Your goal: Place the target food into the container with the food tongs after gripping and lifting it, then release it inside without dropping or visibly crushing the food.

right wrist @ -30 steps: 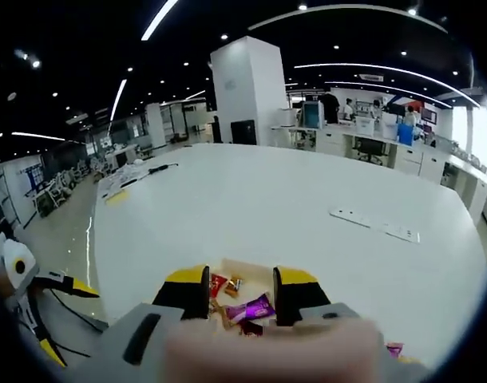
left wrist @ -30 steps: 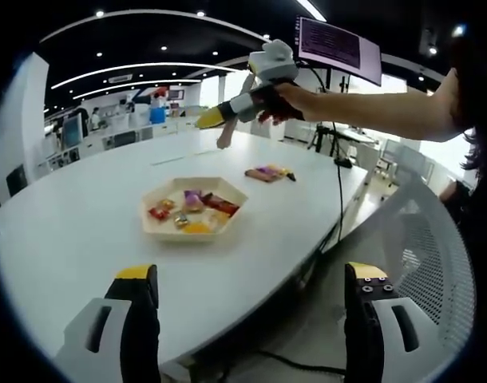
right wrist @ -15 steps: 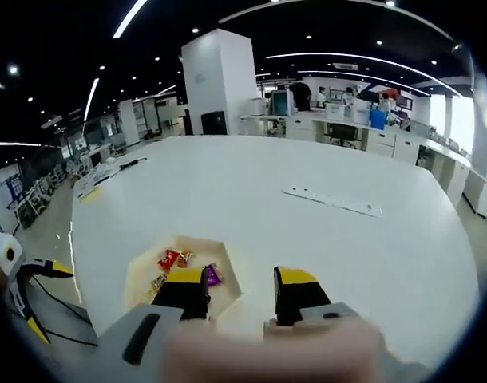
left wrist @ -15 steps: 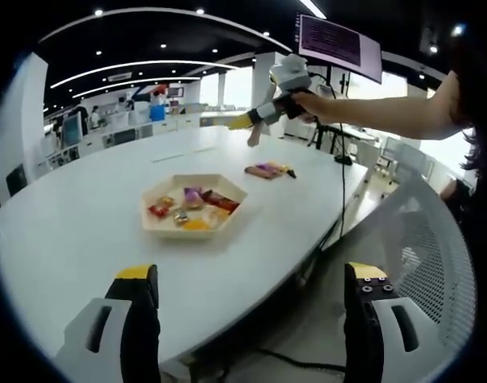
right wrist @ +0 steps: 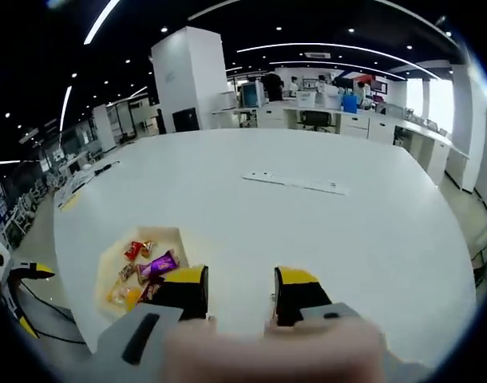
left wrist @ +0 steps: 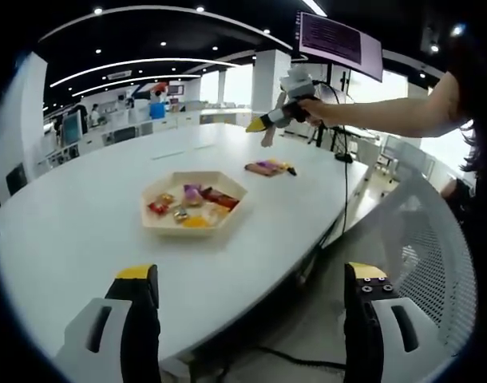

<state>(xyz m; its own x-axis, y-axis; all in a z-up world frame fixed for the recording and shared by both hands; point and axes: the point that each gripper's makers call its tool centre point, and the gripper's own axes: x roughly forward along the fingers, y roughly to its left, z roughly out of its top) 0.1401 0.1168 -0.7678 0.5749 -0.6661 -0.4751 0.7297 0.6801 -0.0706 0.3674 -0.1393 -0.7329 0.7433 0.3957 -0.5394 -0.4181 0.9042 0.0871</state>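
In the left gripper view, the left gripper sits at the bottom of the frame with its yellow-tipped fingers wide apart and holding nothing, above the near edge of a white table. At the centre of the frame a hexagonal tray of wrapped snacks rests on the table. Further back, right of centre, the tongs lie flat on the table, well apart from the tray. At upper right a person's arm reaches in, holding the right gripper in the air above the table beyond the tongs. In the right gripper view, the right gripper rises from the bottom with its fingers a narrow gap apart, gripping nothing. The tray with snacks lies at lower left, just beside the left finger.
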